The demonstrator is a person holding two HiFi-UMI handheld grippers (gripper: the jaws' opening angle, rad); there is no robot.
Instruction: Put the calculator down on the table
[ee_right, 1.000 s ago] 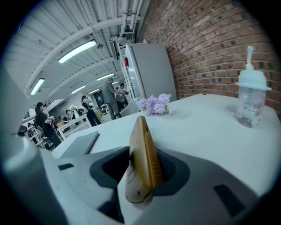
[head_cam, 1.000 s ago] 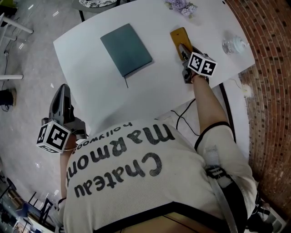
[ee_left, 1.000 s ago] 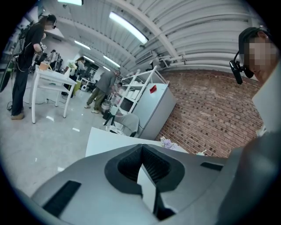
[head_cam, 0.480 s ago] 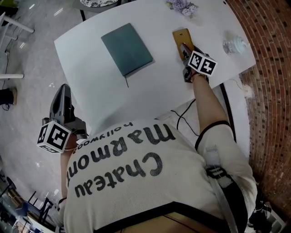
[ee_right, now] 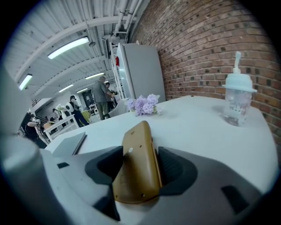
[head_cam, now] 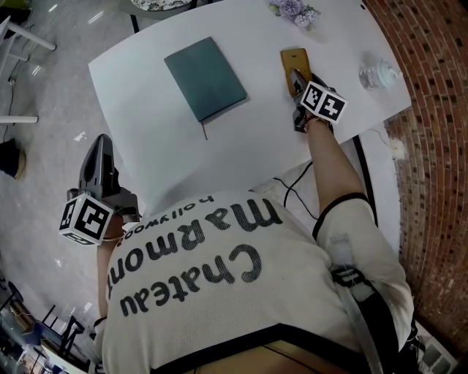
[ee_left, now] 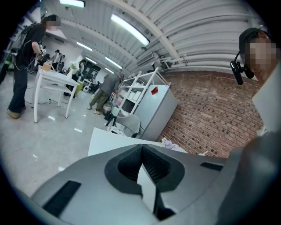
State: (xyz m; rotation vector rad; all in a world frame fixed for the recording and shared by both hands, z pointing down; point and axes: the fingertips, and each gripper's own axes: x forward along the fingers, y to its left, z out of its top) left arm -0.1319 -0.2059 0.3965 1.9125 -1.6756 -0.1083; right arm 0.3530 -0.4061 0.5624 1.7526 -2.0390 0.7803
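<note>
The calculator [head_cam: 294, 62] lies flat on the white table [head_cam: 256, 139], its mustard-brown back facing up, towards the far right part of the tabletop, with a small bunch of purple flowers [head_cam: 292, 10] near its far end. The right gripper [head_cam: 297, 79] reaches in from the near edge, tilted downward, and its jaws are opening, one on either side of the calculator's near end; the right gripper view shows the casing lying between the ribbed pads rather than squeezed by them. A clear bottle with a pale blue cap [head_cam: 376, 73] stands well off to the right, close to the brick wall [head_cam: 431, 146]. A closed teal notebook [head_cam: 204, 79] sits on the left half of the table, well apart from the calculator. The left gripper [head_cam: 101, 146] hangs off the table's left side, over the floor, its jaws together with nothing between them
</note>
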